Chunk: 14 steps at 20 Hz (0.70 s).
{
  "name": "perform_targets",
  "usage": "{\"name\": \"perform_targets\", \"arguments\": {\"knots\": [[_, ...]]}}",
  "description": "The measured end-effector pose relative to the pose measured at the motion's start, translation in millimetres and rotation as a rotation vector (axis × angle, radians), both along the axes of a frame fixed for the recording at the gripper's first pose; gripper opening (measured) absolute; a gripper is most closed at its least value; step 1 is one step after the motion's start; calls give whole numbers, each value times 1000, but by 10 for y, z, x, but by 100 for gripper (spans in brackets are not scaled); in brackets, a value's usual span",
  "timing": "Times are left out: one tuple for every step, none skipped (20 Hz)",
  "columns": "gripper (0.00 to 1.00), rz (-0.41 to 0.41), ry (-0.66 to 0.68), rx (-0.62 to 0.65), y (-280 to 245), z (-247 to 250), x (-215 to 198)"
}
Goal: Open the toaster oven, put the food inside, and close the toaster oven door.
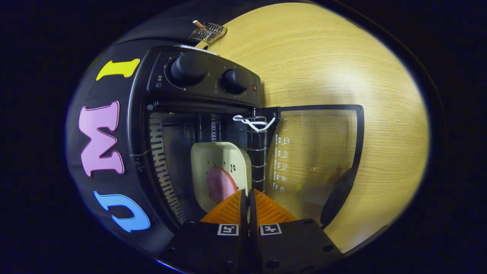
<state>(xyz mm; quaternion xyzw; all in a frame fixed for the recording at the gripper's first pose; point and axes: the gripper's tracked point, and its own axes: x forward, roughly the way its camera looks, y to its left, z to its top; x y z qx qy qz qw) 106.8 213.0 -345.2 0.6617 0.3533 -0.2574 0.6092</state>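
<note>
Fingers of the gripper (pixel 245 196) clench the near rim of the plate (pixel 218 167), which sits inside the toaster oven (pixel 152 125). Door (pixel 315 160) hangs open beside the oven's mouth, its handle (pixel 336 198) nearest the gripper.

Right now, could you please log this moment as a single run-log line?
oven door: open | plate: with food, inside toaster oven | hand-held gripper: fingers nearly shut on plate's edge | door: not yet closed
</note>
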Motion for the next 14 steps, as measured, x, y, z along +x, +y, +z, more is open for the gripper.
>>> {"name": "perform_targets", "arguments": {"knots": [[6,-2,0,3,6,-3,14],[6,1,0,6,23,-5,19],[8,10,-2,13,35,-15,26],[9,20,-5,20,30,16,9],[10,24,-18,21,38,3,40],[10,28,-30,20,32,42,26],[11,31,-45,20,24,67,34],[11,35,-60,20,6,108,37],[24,47,-68,20,6,136,29],[34,65,-79,20,-2,173,8],[47,82,-93,17,-22,217,-6],[54,98,-109,14,-27,263,-25],[65,118,-124,9,-45,308,-63],[72,135,-138,4,-66,344,-90]]}}
